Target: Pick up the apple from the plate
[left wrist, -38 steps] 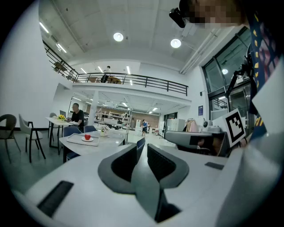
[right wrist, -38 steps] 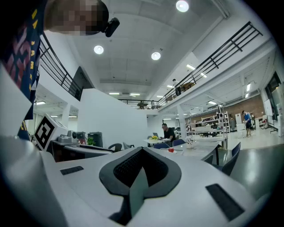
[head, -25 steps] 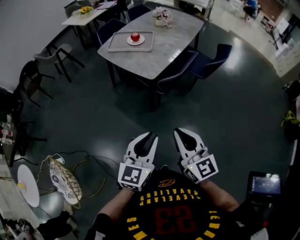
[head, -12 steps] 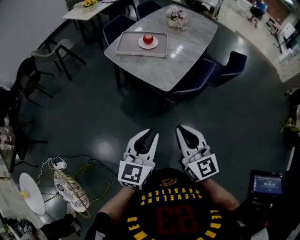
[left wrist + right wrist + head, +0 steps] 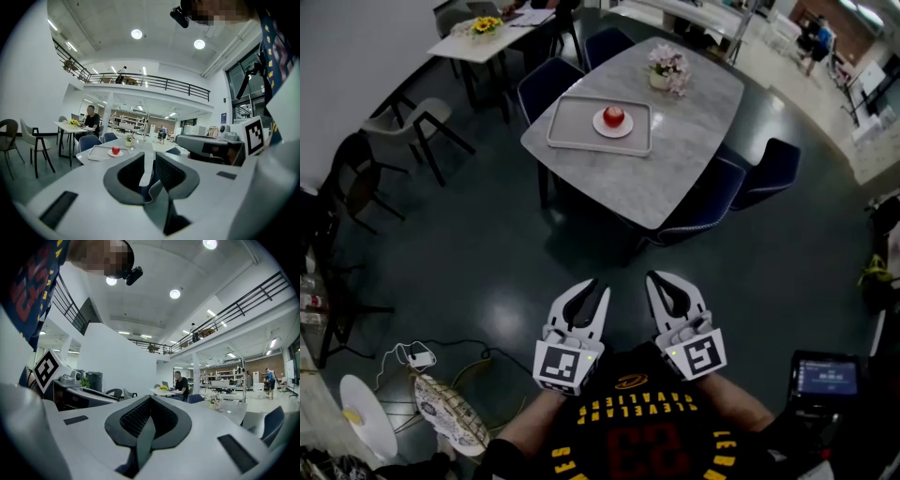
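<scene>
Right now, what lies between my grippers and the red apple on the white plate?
Head view: bare dark floor, then grey marble tabletop and the grey tray's near rim.

Apple (image 5: 614, 116) on plate (image 5: 602, 127) in tray (image 5: 572, 127)

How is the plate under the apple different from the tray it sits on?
The plate is round; the tray is rectangular. The plate is white and small; the tray is grey and much bigger. The plate holds the apple; the tray holds the plate. Both lie flat on the marble table.
</scene>
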A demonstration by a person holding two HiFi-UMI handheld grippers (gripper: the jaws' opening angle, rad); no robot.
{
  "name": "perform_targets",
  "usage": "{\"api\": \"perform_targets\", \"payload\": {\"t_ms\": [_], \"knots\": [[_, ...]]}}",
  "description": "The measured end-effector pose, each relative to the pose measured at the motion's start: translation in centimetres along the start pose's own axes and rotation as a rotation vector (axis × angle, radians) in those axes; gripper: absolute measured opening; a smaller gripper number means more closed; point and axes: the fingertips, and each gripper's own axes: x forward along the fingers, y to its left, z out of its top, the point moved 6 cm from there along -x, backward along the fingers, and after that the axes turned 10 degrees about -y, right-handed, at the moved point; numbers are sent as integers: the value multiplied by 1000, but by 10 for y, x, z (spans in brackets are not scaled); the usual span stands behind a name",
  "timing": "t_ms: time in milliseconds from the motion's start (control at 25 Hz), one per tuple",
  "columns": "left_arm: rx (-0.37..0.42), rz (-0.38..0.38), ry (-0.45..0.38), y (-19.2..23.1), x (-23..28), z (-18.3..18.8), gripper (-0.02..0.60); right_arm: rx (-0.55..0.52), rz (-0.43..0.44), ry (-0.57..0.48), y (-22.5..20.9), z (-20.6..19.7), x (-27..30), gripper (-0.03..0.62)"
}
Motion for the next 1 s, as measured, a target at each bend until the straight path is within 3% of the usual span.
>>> {"api": "perform_targets", "payload": {"t_ms": [480, 1000], "knots": [[19, -6, 69, 35, 38, -2, 77, 61, 38, 56, -14, -32, 48, 6], [24, 57, 81, 93, 150, 7, 77, 122, 110, 125, -104, -68, 153, 6]]}}
